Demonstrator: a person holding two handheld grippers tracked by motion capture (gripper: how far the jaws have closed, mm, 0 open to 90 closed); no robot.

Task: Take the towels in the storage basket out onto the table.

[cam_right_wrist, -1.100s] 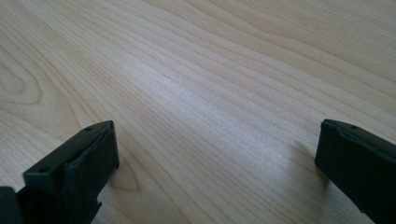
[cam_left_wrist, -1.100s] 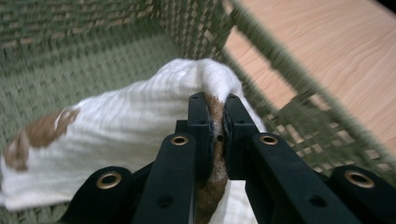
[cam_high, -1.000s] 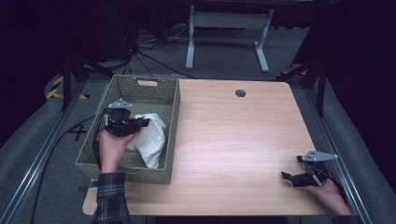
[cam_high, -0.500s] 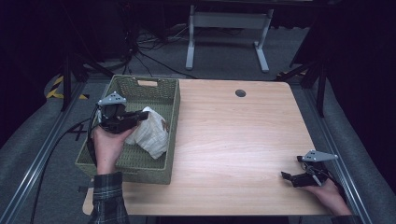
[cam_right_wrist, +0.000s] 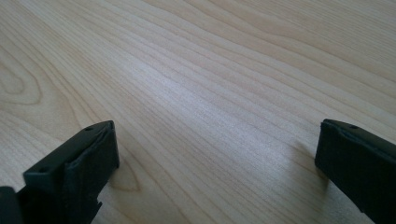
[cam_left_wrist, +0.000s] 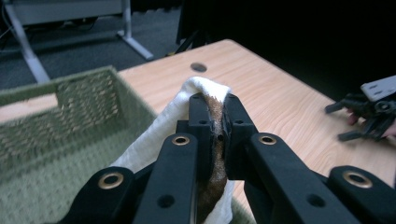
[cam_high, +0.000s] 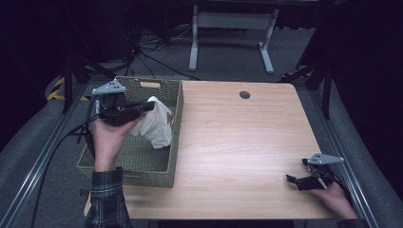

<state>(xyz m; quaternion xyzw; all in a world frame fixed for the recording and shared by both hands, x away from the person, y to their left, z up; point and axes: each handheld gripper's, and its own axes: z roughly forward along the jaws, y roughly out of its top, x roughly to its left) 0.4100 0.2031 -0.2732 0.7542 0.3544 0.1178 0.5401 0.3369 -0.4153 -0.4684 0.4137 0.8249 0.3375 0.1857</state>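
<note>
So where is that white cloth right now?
In the high view the white cloth hangs at the table's left, pinched by the left gripper over the green basket.

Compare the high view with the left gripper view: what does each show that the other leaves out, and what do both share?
High view alone: the person's left hand around the left gripper, a plaid sleeve, the whole green basket at the table's left edge, and the floor with a grey stand.

Left gripper view alone: close up, the jaws pinch a white cloth with a brown patch between them.

Both: the cloth lifted above the basket, the wooden table with its round hole, and the right gripper resting on the table's far side.
</note>
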